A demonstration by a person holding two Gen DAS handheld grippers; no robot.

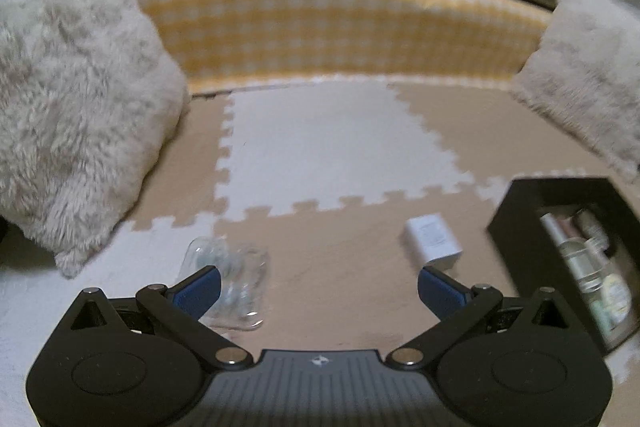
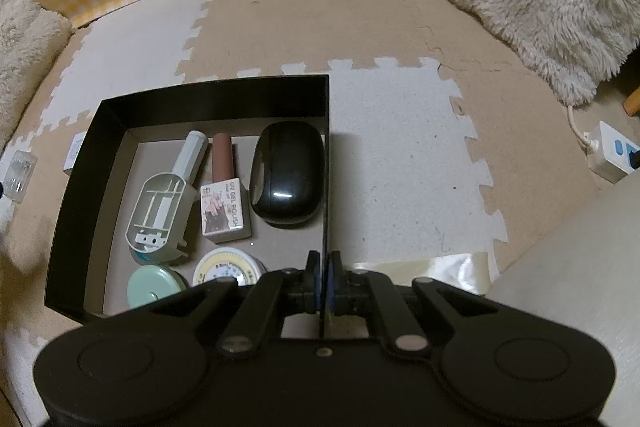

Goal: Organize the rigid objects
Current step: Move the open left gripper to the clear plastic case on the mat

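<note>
- Fingers of the right gripper [image 2: 324, 279] pinch the black box [image 2: 216, 95] by its side wall; keep that steady.
- Left gripper [image 1: 319, 287], spread wide and empty, should settle around the clear case [image 1: 232, 281] on the floor mat [image 1: 320, 147], beside the white charger [image 1: 434, 241].

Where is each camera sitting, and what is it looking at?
Left wrist: on the left gripper, looking forward and down over the mat at a clear packet and white charger; its open blue fingers show.
Right wrist: on the right gripper, looking steeply down into the black box; its fingers pinch the box wall.
Both see: box, packet, mat, yellow checked edge.
</note>
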